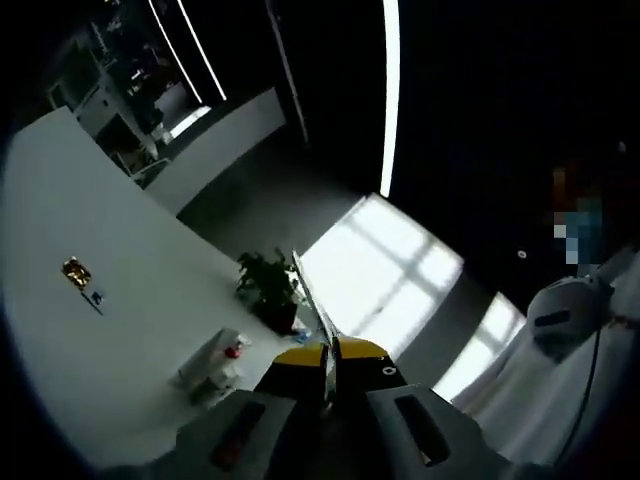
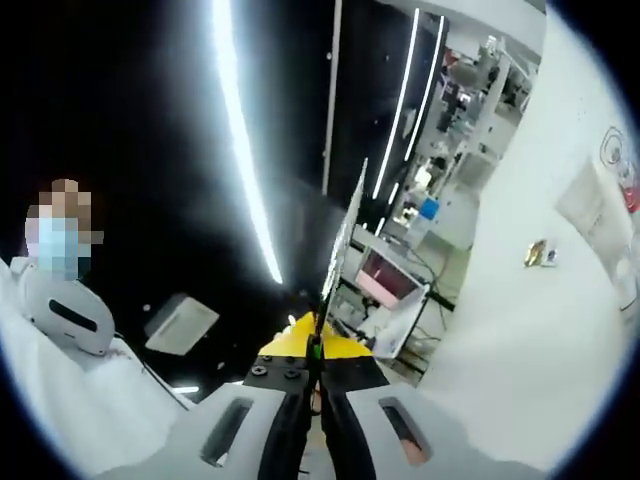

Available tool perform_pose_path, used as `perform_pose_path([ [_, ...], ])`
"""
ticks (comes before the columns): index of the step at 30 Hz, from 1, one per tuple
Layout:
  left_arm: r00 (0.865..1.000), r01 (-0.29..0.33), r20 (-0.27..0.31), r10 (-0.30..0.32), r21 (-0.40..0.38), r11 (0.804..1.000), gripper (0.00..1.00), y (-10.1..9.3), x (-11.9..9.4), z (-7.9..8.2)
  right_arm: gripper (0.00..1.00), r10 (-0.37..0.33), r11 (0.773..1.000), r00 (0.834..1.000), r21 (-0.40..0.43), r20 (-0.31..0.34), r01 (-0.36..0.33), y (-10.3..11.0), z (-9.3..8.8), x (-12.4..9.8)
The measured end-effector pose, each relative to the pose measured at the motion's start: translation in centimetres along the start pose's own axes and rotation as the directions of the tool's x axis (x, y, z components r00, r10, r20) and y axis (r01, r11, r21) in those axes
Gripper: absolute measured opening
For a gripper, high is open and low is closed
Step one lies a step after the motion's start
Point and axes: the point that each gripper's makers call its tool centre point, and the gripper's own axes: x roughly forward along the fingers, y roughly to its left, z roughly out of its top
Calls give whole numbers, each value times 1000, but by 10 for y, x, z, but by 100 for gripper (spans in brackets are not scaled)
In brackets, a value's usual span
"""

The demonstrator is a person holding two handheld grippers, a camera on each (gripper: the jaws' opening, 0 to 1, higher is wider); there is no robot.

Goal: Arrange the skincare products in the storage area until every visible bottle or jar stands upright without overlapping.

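On the white counter (image 1: 110,330), skincare products (image 1: 215,365) stand in a clear tray just beside a potted plant (image 1: 268,285). Left tongs (image 1: 328,365) and right tongs (image 2: 316,375) are both pressed together, pinching nothing.

Both views are rendered dim and high in contrast, with large areas lost to near black, while long ceiling light strips (image 1: 390,95) (image 2: 240,140) are blown out to pure white toward twelve o'clock. In the left gripper view a glaring patch of window light (image 1: 385,275) is thrown across the floor toward four o'clock, and the white table (image 1: 120,340) is lit evenly. Straight lines are bent strongly near the edges, and far detail is left soft and smeared.
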Motion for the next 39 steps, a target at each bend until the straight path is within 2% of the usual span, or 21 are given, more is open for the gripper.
perform_pose_path([
  [3, 999, -26, -29, 26, 18, 999, 19, 3, 1, -9, 1, -15, 1000, 1000, -12, 19, 15, -3, 3, -1],
  [6, 998, -34, -48, 35, 13, 999, 23, 6, 3, -20, 1, -24, 1000, 1000, -15, 16, 25, -4, 3, 0],
  [9, 998, -23, -53, 21, -37, 999, 25, 1, 8, -30, 1, -17, 1000, 1000, -9, -5, 17, 0, -1, 3],
  [14, 999, -23, -27, 21, -76, 997, 17, 0, 8, -32, 1, -35, 999, 999, -21, -11, 35, -4, -3, 0],
  [17, 999, -36, -43, 33, -81, 996, 2, 1, 8, -38, 1, -65, 998, 997, -26, -42, 64, -9, -9, -3],
  [18, 997, -66, -54, 62, -84, 994, 3, 5, 7, -41, 1, -75, 997, 996, -34, -45, 74, -11, -10, -4],
  [20, 994, -87, -68, 83, -57, 995, 2, 9, 7, -46, 1, -97, 995, 993, -45, -66, 94, -14, -13, -6],
  [23, 993, -99, -71, 94, -77, 992, 0, 12, 7, -49, 1, -113, 992, 990, -68, -79, 108, -16, -15, -9],
  [28, 994, -93, -59, 88, -90, 992, 0, 13, 8, -50, 3, -122, 982, 989, -157, -89, 107, -14, -14, -13],
  [33, 995, -94, -48, 89, -125, 988, 0, 18, 10, -55, 11, -139, 969, 983, -223, -124, 109, -15, -14, -14],
  [39, 994, -105, -43, 100, -144, 984, 0, 24, 11, -58, 33, -189, 947, 963, -295, -192, 127, -21, -23, -15],
])
